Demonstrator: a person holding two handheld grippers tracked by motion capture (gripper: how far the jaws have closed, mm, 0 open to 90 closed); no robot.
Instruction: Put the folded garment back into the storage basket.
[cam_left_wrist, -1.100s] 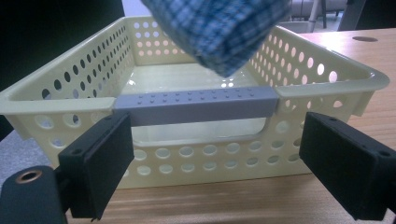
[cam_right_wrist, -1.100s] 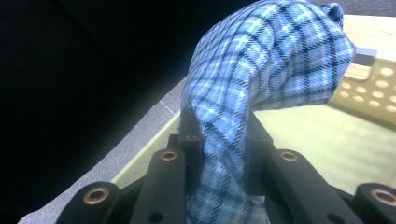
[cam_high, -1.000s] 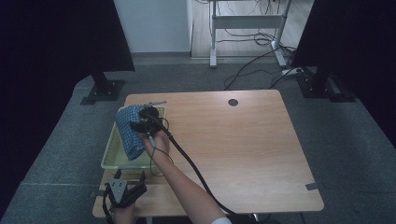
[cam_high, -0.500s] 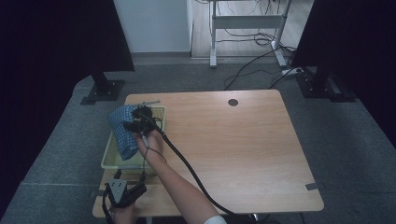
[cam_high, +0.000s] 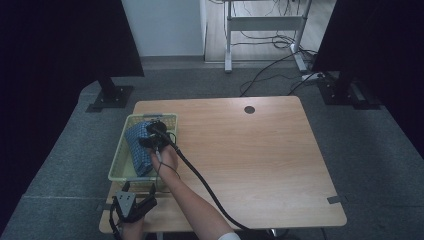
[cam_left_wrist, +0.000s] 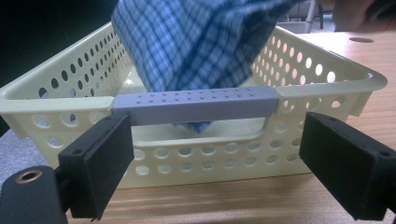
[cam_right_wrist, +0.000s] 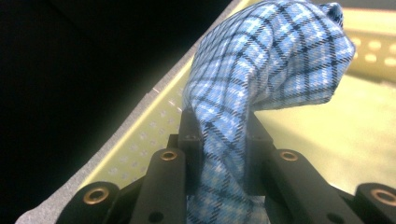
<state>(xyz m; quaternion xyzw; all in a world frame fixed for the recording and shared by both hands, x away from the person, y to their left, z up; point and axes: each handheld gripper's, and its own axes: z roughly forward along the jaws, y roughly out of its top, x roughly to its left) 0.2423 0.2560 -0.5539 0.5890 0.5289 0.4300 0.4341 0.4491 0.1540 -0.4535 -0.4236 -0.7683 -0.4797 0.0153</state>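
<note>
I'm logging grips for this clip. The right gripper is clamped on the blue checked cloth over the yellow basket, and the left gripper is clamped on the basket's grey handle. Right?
Not quite. The left gripper is open: in the left gripper view it sits short of the grey handle, touching nothing. The right gripper does clamp the blue checked cloth over the yellow basket.

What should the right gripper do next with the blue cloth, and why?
Probably open and let go. The right gripper is shut on the cloth, which already hangs inside the basket; its lower end seems close to the bottom. The left gripper waits open in front of the basket.
</note>
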